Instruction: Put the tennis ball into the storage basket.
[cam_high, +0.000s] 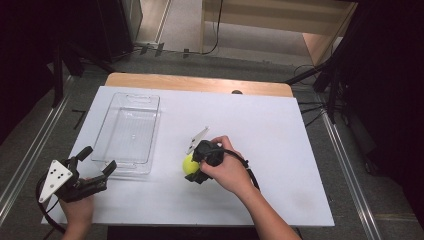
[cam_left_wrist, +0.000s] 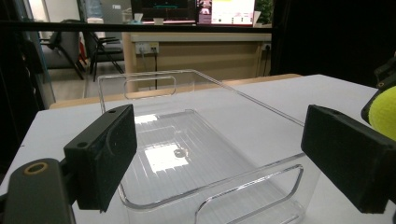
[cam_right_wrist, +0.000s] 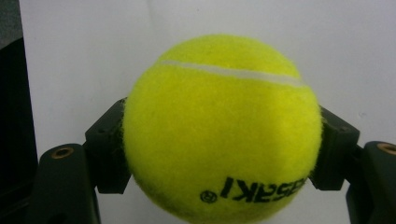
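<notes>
A person at a white table (cam_high: 280, 165) works two hand-held grippers. The right gripper (cam_high: 192, 169) pinches a yellow tennis ball (cam_high: 189, 163) near the table's centre, one jaw on each side of the ball. A clear bin (cam_high: 128, 131) sits empty at about ten o'clock from the ball. The left gripper (cam_high: 98, 161), jaws spread and holding nothing, waits at the bin's near end. To do this well, keep the squeeze steady, lift the ball clear of the bin's rim, and let go low inside so it does not bounce out.
</notes>
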